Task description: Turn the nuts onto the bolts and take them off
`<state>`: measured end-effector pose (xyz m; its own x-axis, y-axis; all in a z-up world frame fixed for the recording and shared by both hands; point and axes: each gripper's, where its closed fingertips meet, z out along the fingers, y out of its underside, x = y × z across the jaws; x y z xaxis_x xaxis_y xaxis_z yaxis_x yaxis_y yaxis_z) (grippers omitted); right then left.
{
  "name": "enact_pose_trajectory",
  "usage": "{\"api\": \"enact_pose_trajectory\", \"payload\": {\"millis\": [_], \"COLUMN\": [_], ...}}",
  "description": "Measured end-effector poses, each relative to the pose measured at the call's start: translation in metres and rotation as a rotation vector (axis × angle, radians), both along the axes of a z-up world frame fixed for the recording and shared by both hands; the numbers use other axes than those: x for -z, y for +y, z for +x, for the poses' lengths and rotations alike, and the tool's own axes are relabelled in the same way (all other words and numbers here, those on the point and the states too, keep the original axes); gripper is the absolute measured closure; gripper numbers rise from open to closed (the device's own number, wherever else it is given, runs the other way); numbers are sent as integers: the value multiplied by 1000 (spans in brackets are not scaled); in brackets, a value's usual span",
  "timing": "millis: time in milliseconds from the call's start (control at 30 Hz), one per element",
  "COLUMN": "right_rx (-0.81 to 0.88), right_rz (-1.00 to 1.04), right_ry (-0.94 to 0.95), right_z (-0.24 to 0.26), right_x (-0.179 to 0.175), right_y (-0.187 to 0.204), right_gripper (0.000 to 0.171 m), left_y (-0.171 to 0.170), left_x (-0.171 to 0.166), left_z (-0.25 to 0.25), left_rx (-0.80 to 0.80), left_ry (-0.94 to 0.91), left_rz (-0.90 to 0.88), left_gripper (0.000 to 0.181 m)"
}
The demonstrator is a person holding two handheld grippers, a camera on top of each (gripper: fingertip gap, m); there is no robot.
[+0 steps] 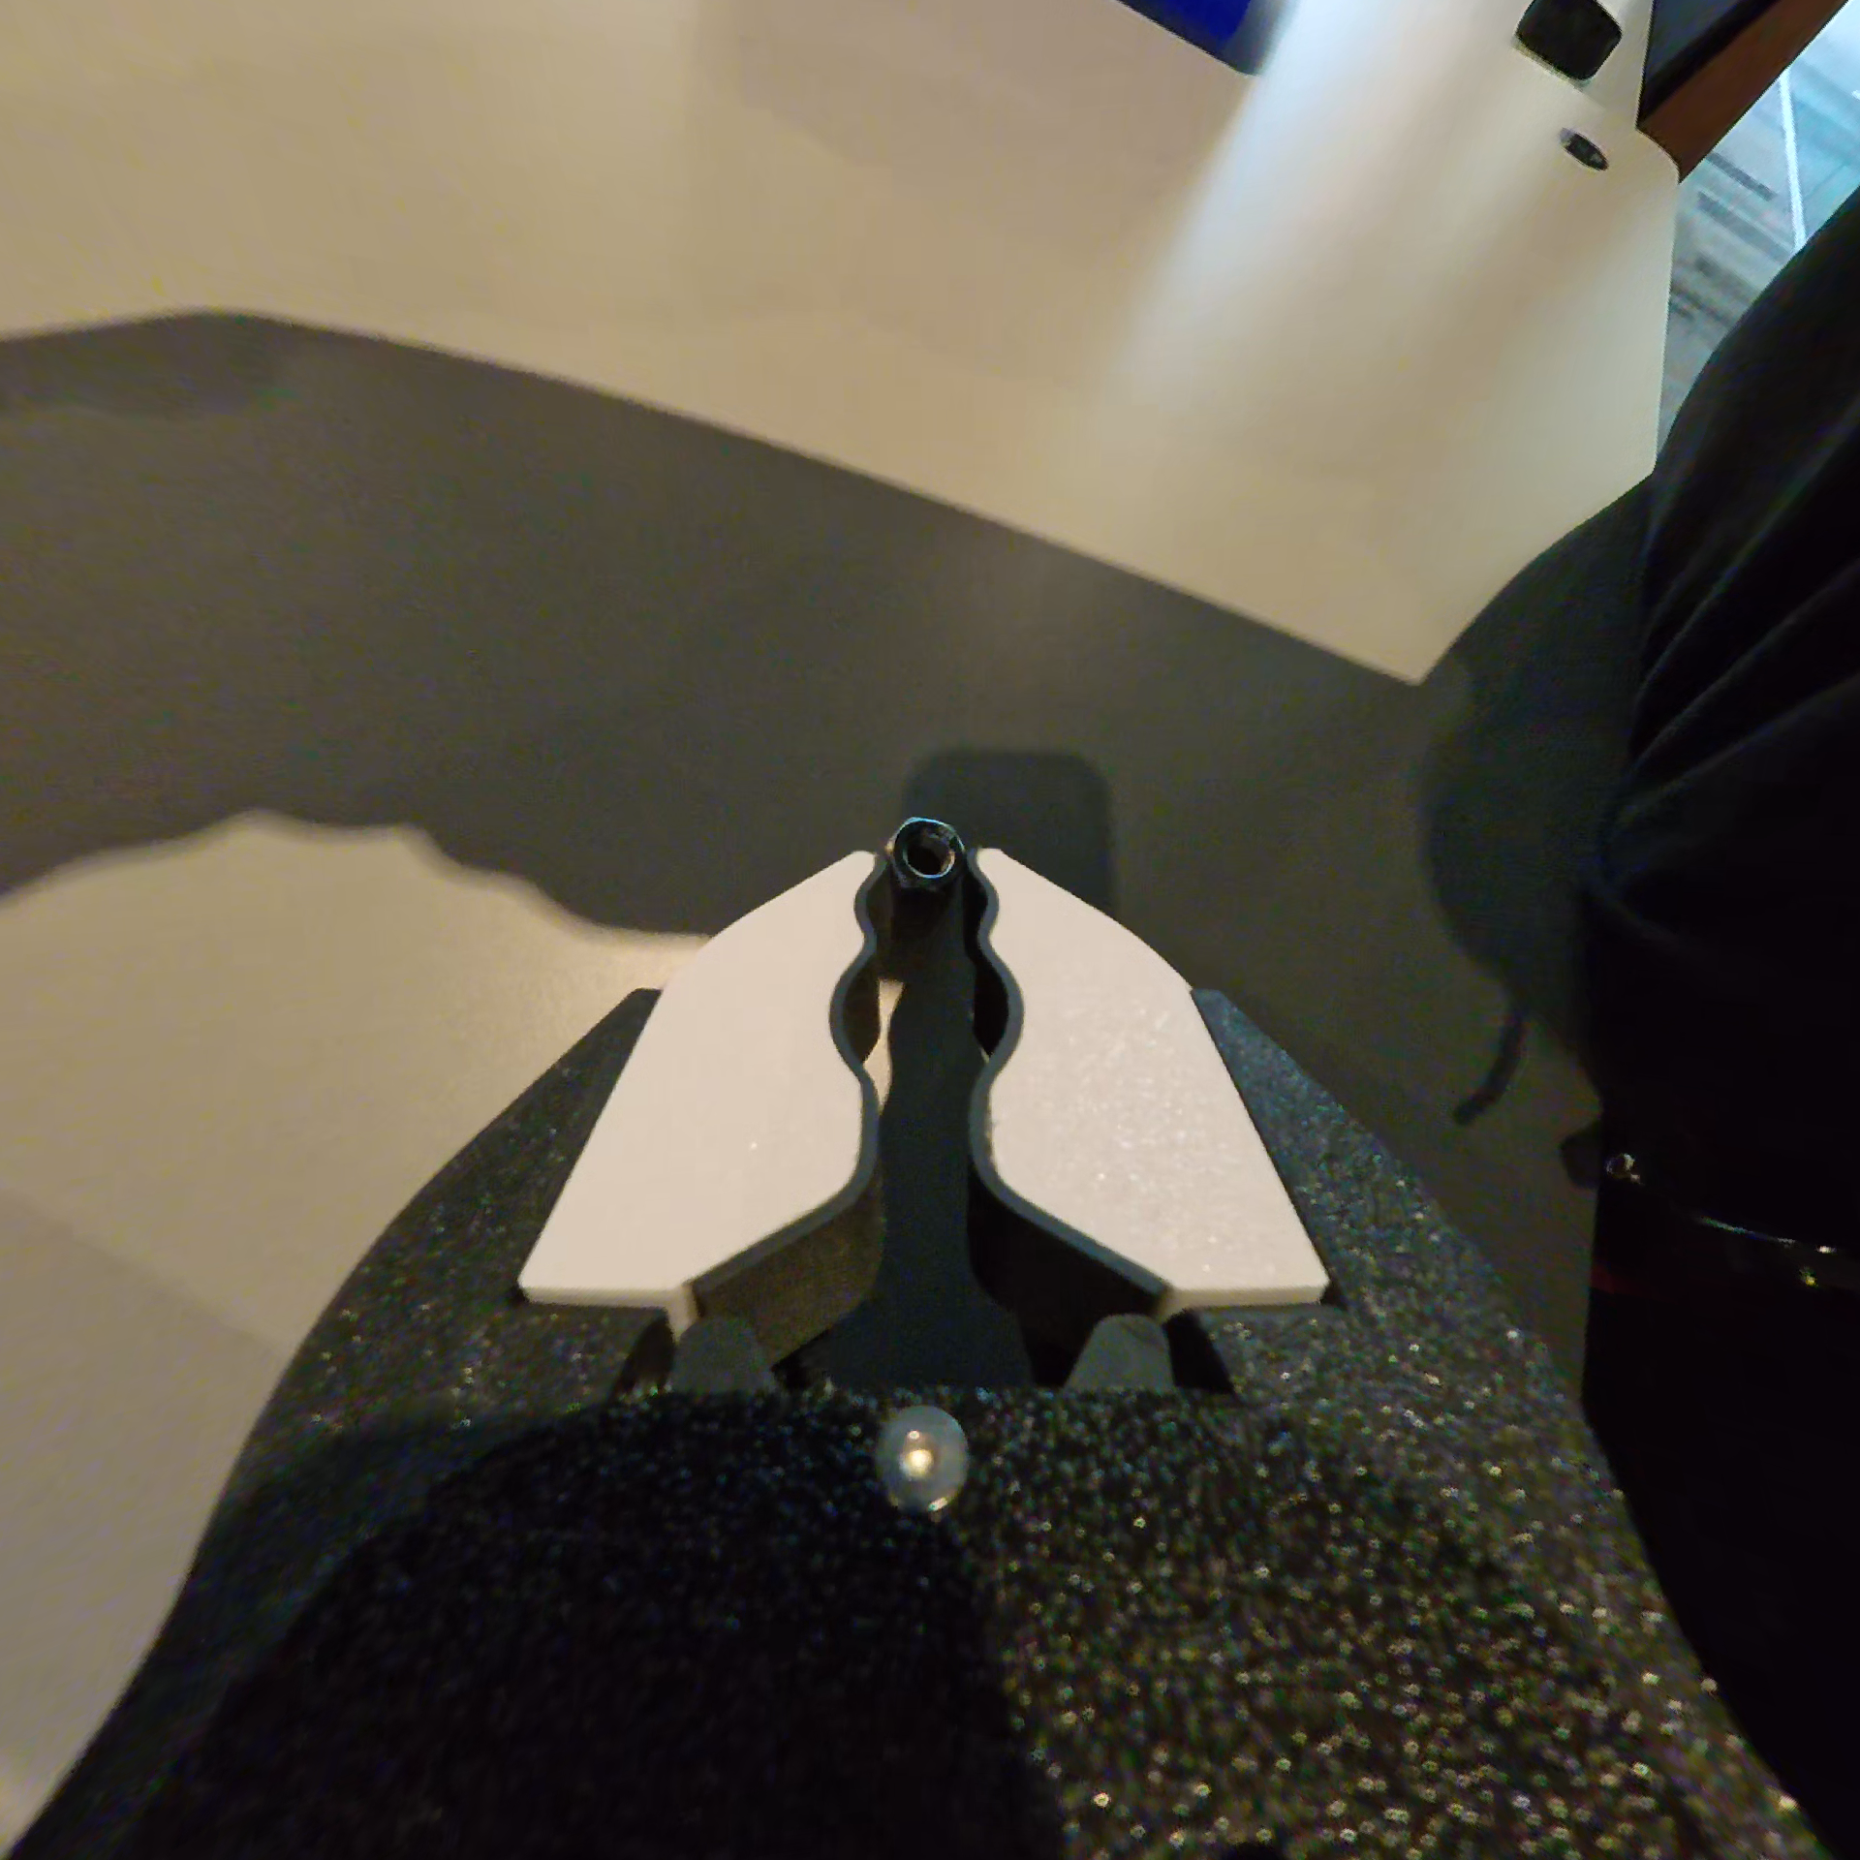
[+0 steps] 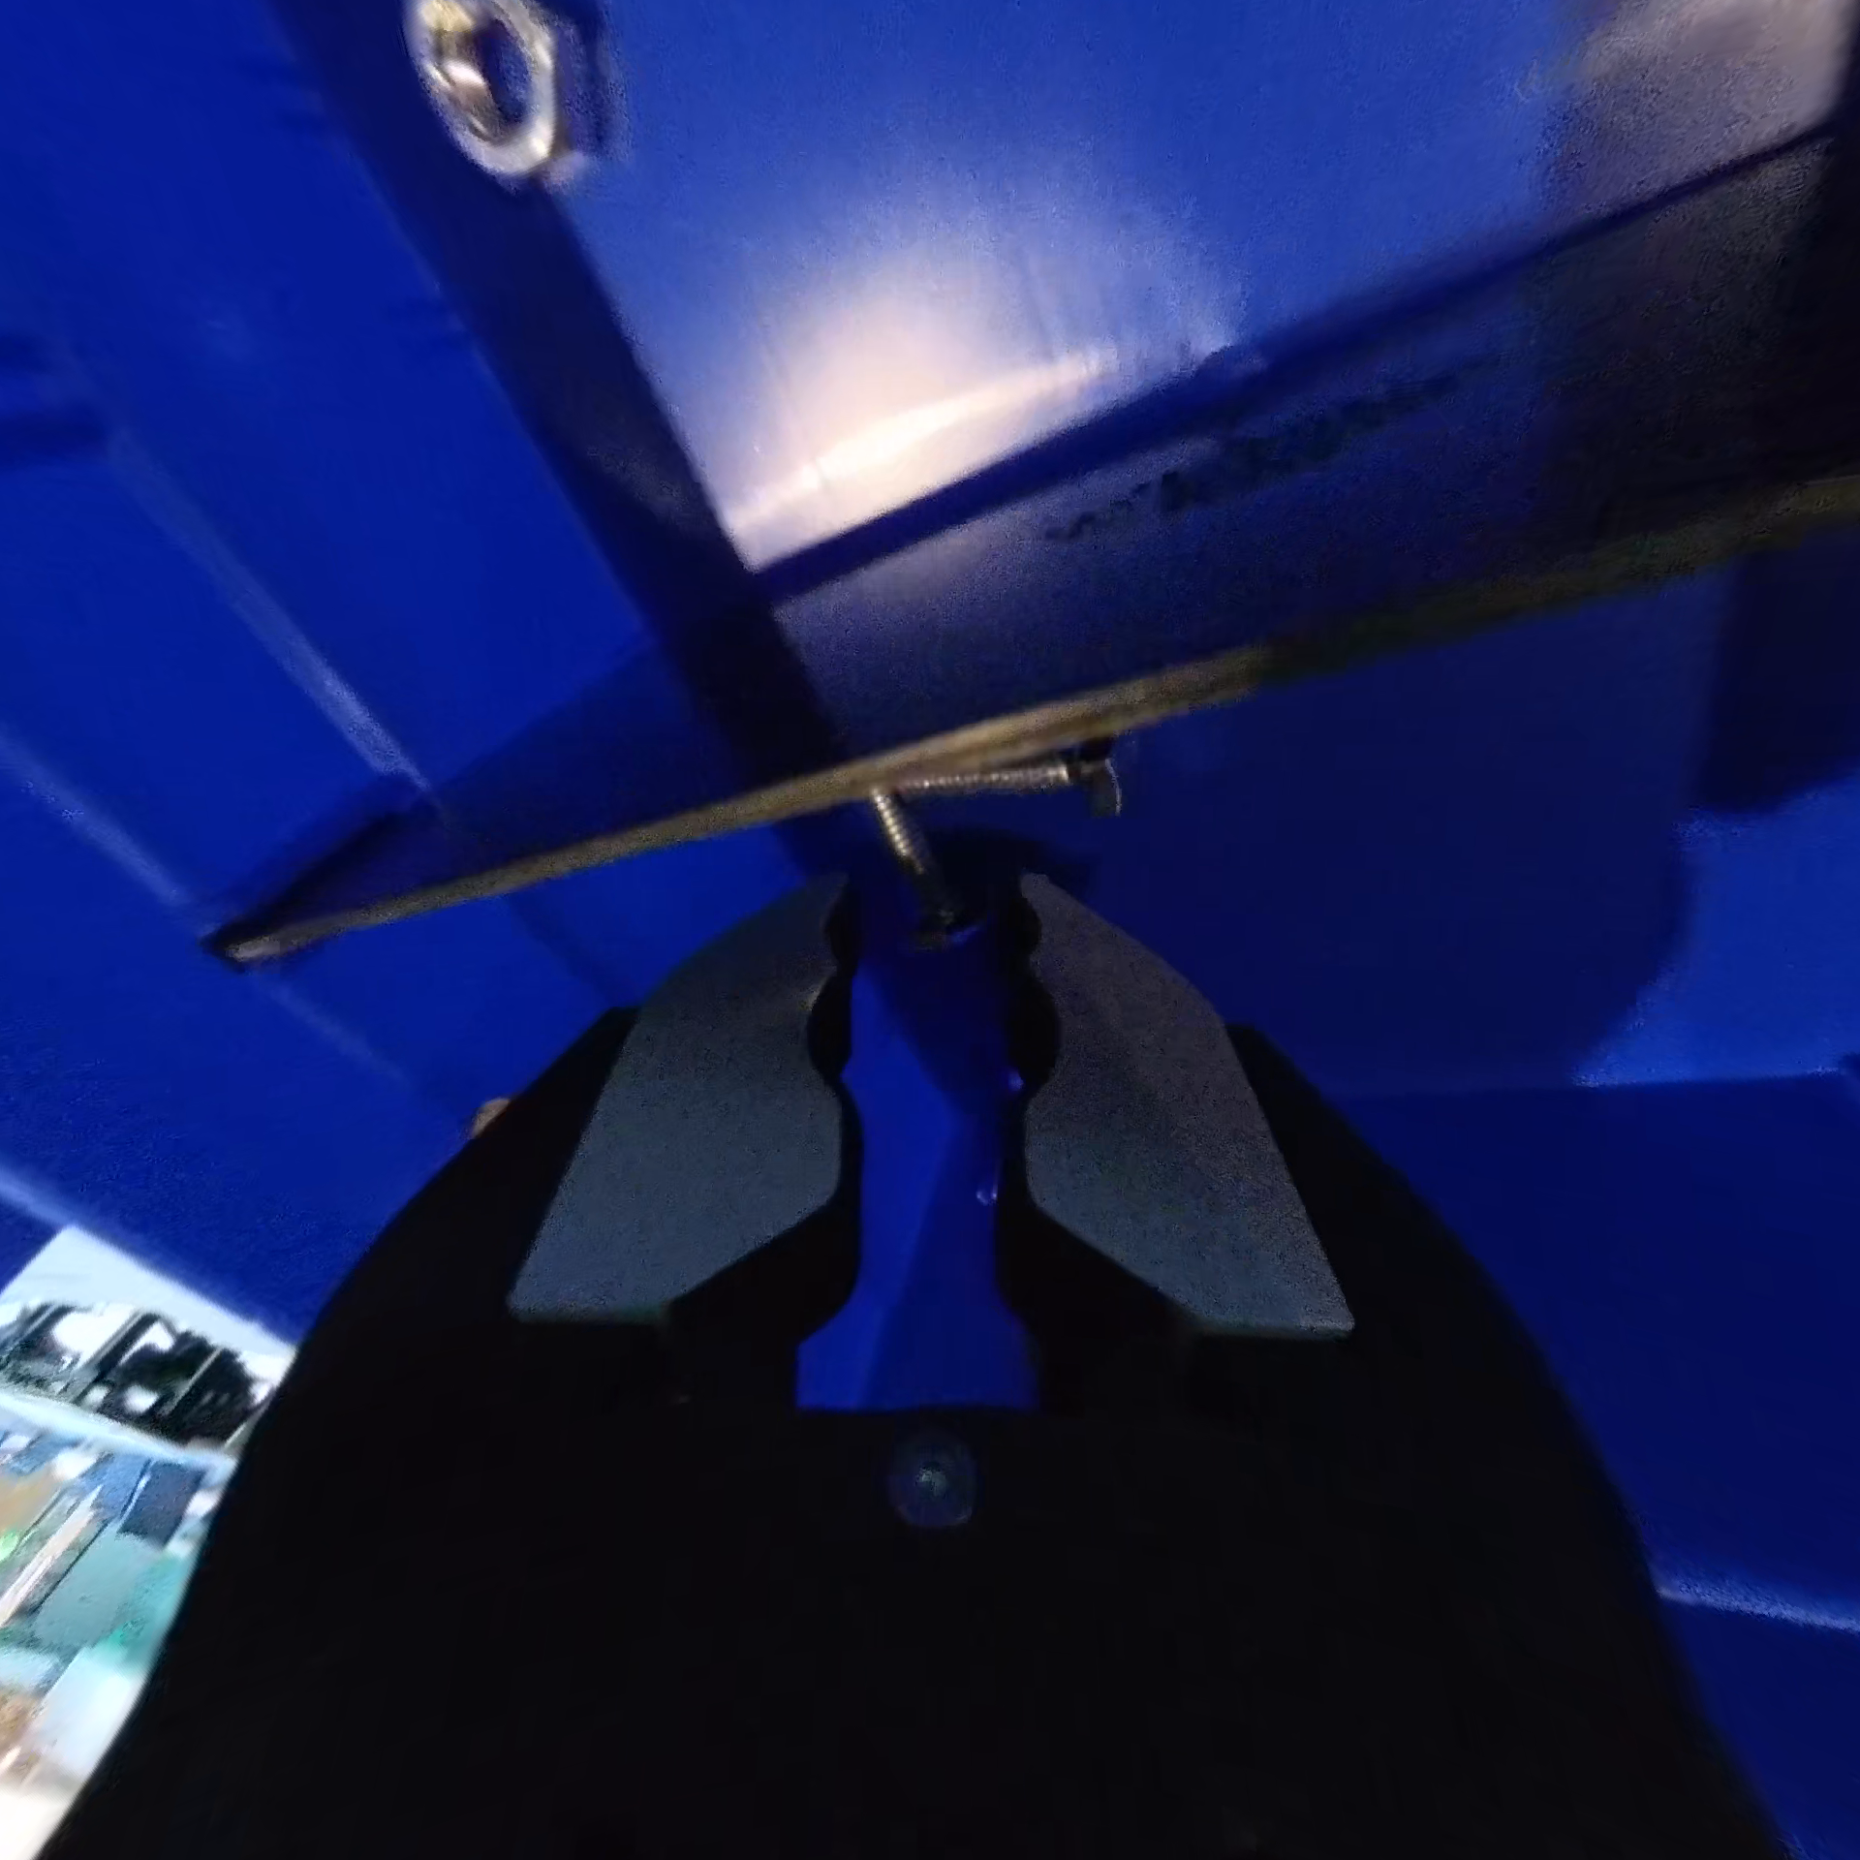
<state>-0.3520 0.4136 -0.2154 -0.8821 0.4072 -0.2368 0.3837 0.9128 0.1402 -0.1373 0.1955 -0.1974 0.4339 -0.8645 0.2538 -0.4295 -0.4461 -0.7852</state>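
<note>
Blue plastic fills the right wrist view: a bin with ribbed walls, the right gripper deep inside it, fingers set narrow around a silvery bolt lying near a thin metal edge; whether they actually pinch it, I cannot tell through the blur. A steel nut sits up top, well apart. Over to the pale table: the left gripper hovers above it, white fingers clamped on a small black bolt, its hollow head end poking out, presumably held steady to receive a nut. A person in dark clothing stands alongside.
</note>
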Motion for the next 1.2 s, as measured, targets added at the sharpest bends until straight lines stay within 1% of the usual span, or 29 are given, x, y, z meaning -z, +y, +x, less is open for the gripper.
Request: {"api": "enact_pose_trajectory", "payload": {"millis": [133,200,367,433,467,533,600,733,867,933,967,1067,1200], "right_rx": [-31,-32,-28,-47,-53,-34,24,134,279,365,413,560,734], "right_rz": [29,44,74,132,175,183,127,65,0,-51,-77,-102,-130], "right_ry": [30,35,49,105,150,264,379,544,743,845,885,924,876], "right_z": [-4,-4,-2,-8,-13,-22,-27,-10,36,75,97,173,265], "right_x": [2,2,2,1,-3,-18,-40,-82,-118,-126,-124,-98,-53], "right_y": [0,1,1,8,14,18,15,14,2,-15,-24,-50,-88], "right_gripper": [147,147,154,161,161,161,161,162,162,162,162,162,162], "left_y": [0,-1,0,0,0,-1,-1,-1,2,5,6,9,16], "left_x": [-1,-1,-1,-2,-2,-2,-2,-3,-7,-11,-13,-16,-18], "left_z": [0,0,-1,-1,-1,-1,-1,-1,-3,-5,-6,-8,1], "left_rx": [-1,0,-2,-2,-2,-1,0,-3,-23,-46,-54,-70,-64], "left_ry": [-2,-2,-7,-13,-15,-16,-12,-20,-45,-73,-87,-103,-97], "left_rz": [5,5,4,2,2,3,3,2,12,23,27,34,44], "left_gripper": [169,170,172,173,173,173,173,174,174,173,173,171,167]}}
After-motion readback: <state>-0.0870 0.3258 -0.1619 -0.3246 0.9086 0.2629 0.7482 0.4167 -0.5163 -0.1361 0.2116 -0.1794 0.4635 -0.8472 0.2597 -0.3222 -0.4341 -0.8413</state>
